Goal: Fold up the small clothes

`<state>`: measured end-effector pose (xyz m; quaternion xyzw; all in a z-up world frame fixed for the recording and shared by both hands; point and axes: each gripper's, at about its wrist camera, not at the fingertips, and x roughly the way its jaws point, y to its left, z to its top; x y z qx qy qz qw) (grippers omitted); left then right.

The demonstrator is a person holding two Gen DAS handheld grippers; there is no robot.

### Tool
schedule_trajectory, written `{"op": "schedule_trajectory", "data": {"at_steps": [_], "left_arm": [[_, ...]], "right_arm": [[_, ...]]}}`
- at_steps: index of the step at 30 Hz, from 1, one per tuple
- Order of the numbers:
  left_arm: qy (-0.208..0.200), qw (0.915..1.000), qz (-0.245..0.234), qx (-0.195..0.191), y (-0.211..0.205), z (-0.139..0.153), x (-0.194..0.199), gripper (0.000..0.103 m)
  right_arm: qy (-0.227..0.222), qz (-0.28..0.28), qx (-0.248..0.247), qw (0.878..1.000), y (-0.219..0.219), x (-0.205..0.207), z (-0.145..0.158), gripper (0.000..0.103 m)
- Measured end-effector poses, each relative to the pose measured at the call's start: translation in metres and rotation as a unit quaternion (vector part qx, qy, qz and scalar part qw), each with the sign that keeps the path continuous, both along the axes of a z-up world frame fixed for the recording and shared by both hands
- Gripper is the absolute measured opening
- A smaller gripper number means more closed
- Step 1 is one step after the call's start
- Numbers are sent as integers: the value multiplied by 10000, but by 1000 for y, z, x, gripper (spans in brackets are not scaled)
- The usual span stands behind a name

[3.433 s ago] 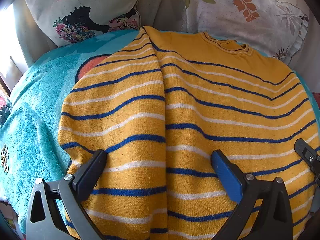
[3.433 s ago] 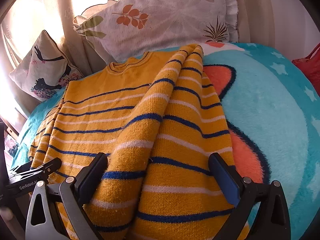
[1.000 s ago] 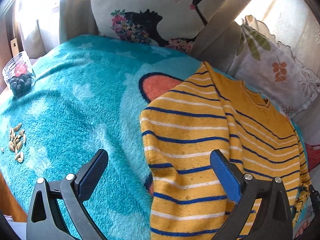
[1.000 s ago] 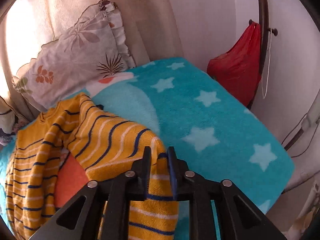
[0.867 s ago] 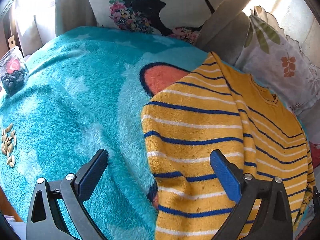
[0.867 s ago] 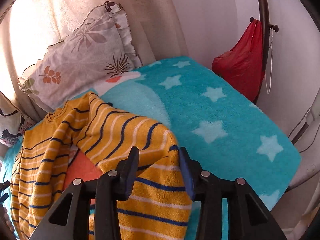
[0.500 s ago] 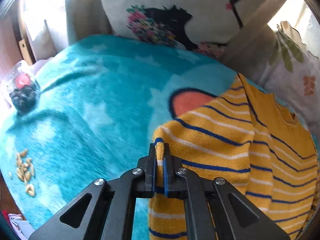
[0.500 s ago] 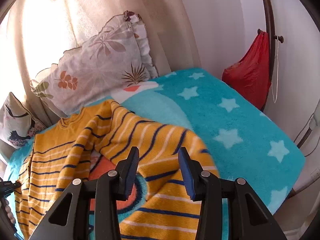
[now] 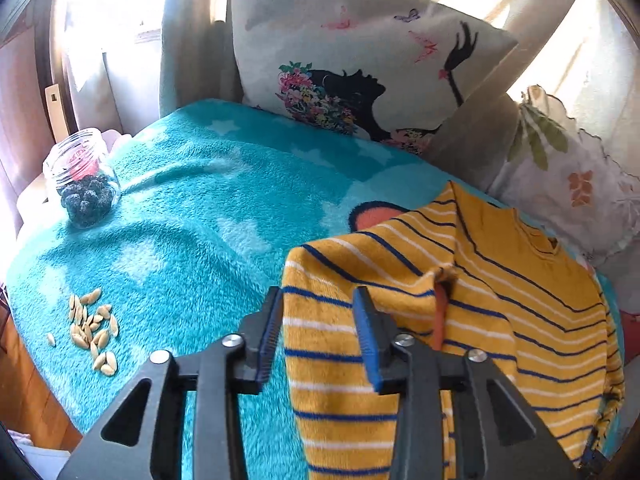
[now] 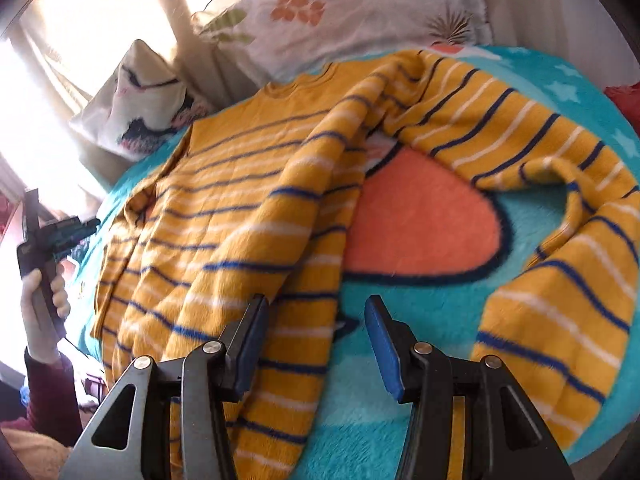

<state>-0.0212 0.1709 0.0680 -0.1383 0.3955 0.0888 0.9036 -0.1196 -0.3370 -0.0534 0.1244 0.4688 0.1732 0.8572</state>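
A yellow sweater with blue and white stripes (image 9: 500, 320) lies on a turquoise blanket (image 9: 192, 232). In the left wrist view my left gripper (image 9: 320, 320) is open, its fingers astride the sweater's near left sleeve edge without pinching it. In the right wrist view the sweater body (image 10: 240, 208) lies at left and its right sleeve (image 10: 560, 220) is spread out to the right, baring an orange patch of the blanket (image 10: 420, 220). My right gripper (image 10: 316, 340) is open and empty over the sweater's edge. The left gripper also shows, hand-held, at far left (image 10: 44, 236).
A glass jar of dark berries (image 9: 82, 184) and a scatter of seeds (image 9: 90, 326) lie on the blanket's left. A pillow with a woman's silhouette (image 9: 360, 60) and a leaf-print pillow (image 9: 568, 184) stand at the back. A red bag (image 10: 624, 100) hangs at right.
My left gripper opened and let go of the sleeve edge it pinched. My right gripper swung left and down over the sweater; the right sleeve now lies spread out.
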Motion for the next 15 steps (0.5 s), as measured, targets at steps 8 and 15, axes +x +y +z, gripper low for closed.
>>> {"op": "schedule_trajectory", "data": {"at_steps": [8,15], "left_arm": [[-394,9990,-129,-179,-22,22,-56,42],[-987,9948,160,176,-12,56,-110,54]], "right_arm": [[-339,502,-330,9976,22,-23,8,9],[-265,-365,-840,9954,-39,-48,25,9]]}}
